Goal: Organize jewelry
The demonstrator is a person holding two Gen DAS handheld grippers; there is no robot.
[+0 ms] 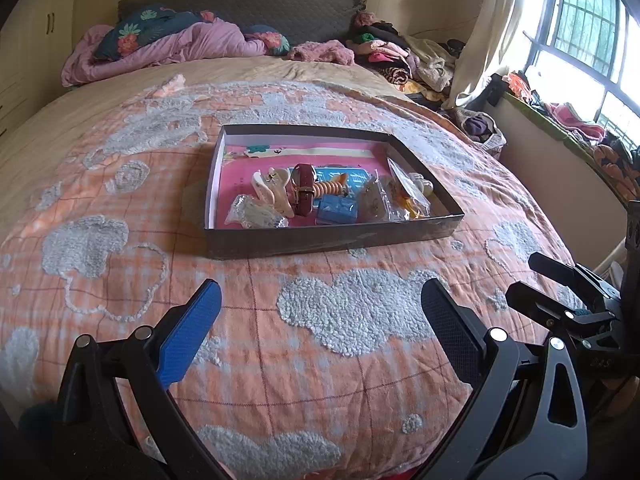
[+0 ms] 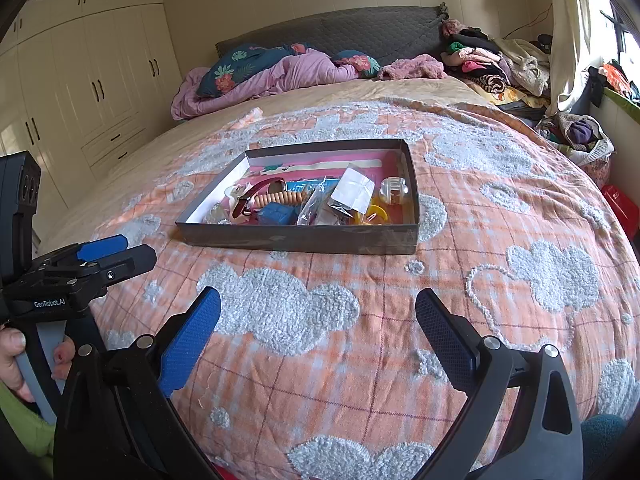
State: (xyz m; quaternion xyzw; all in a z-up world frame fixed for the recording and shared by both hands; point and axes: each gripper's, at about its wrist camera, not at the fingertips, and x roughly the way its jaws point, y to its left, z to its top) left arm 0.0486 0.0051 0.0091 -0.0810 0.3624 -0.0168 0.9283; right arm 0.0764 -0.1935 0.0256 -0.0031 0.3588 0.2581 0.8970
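Shallow grey box (image 1: 320, 236) — pink-lined, cluttered with watch (image 1: 303, 192), hair clips.

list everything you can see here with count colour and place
box: 1, dark grey shallow tray, pink lining, on the bedspread mid-bed
watch: 1, maroon strap, gold buckle, in the box, centre
hair claw: 1, cream, in the box left of the watch
spiral hair tie: 1, tan, in the box right of the watch
small case: 1, blue, in the box near the front wall
clear bags: several, contents unclear, one at the box's left, the rest at its right
bedspread: 1, orange check with white tufted clouds, over the bed
pillows and quilt: heap, teal floral and lilac, by the headboard
clothes pile: 1, mixed, far right corner
wardrobe: cream, left wall
left gripper: open, empty
right gripper: open, empty
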